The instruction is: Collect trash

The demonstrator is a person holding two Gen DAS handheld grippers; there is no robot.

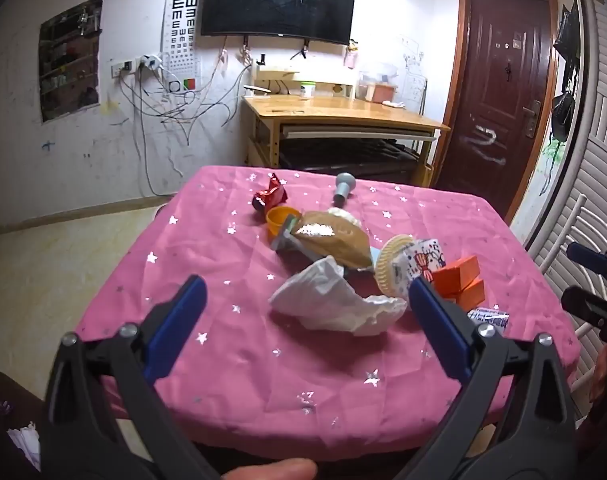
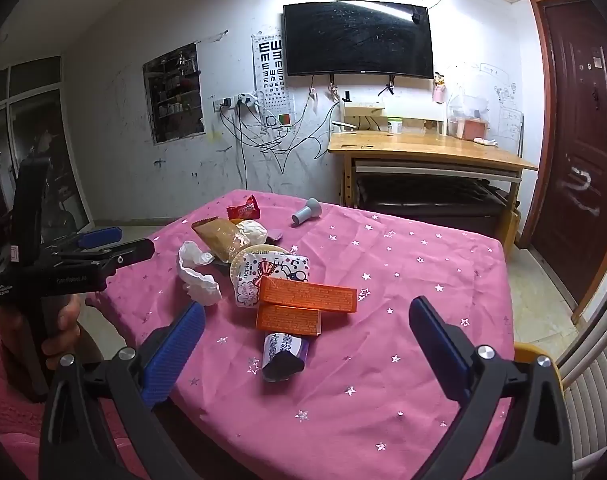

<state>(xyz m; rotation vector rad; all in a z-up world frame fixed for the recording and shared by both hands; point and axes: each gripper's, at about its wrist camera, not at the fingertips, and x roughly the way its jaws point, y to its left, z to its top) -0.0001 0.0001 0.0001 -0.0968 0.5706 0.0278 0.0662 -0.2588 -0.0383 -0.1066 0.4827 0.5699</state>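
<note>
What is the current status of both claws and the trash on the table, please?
Left claw open, empty. Right claw open, empty. Trash pile untouched on pink tablecloth; white tissue nearest left claw. Nothing blocking.

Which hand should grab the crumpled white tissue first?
Left, probably. The left gripper already has the white tissue framed between its open jaws, while the right gripper faces the orange boxes.
</note>
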